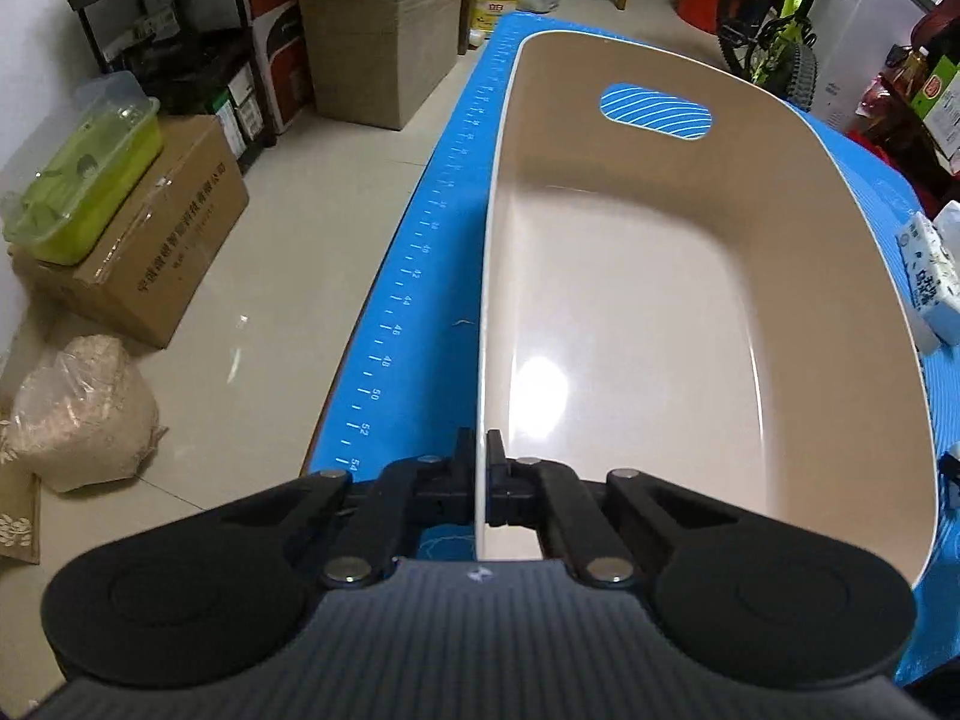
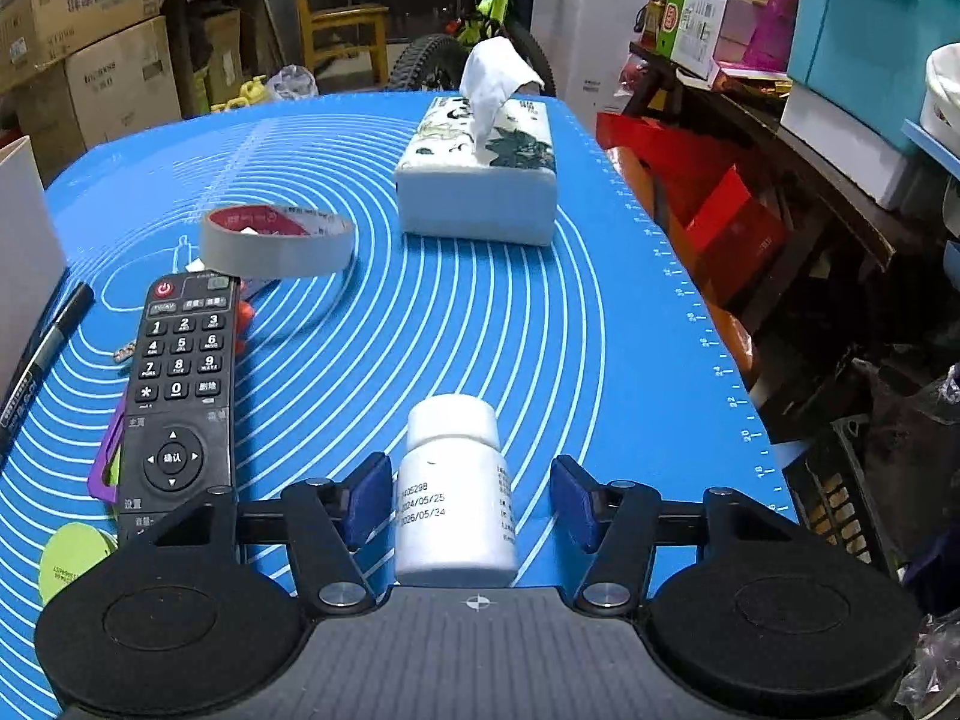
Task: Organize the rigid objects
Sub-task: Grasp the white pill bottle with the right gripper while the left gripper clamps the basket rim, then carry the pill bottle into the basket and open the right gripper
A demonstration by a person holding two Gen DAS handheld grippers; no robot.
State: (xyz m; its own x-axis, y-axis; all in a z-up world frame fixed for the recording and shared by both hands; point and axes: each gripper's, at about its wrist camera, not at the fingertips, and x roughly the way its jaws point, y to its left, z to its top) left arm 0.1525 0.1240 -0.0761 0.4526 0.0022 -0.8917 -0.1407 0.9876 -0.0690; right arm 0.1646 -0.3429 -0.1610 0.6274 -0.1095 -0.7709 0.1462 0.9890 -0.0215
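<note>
Left gripper [image 1: 479,462]: jaws closed on the near rim of the beige plastic bin [image 1: 660,300], one black pad on each side of the thin wall. The bin sits on the blue mat [image 1: 420,276] at the left edge of the desk, its inside empty, with an oval handle cut-out [image 1: 657,110] in the far wall through which the mat's white lines show.

Right gripper [image 2: 468,498]: jaws part-way open, with a white pill bottle [image 2: 453,492] standing upright on the mat between them. The left blue pad [image 2: 367,495] is at or very near the bottle's side; the right pad stands clear, with mat showing in the gap. No grip on the bottle.

Other items in the right wrist view, all on the mat:
- black remote control [image 2: 177,396] left of the bottle, lying flat, its buttons up, over a purple item [image 2: 105,471] that shows at its left edge
- roll of tape [image 2: 276,237] beyond the remote
- tissue pack [image 2: 480,180] toward the far side, one tissue sticking up
- black marker pen [image 2: 45,348] at far left, beside the white outer wall of the bin [image 2: 24,240]
- green round item [image 2: 75,558] at near left, partly hidden by the gripper body

Surroundings: cardboard boxes [image 1: 372,42] on the floor, a bicycle [image 1: 774,24] beyond the desk.
</note>
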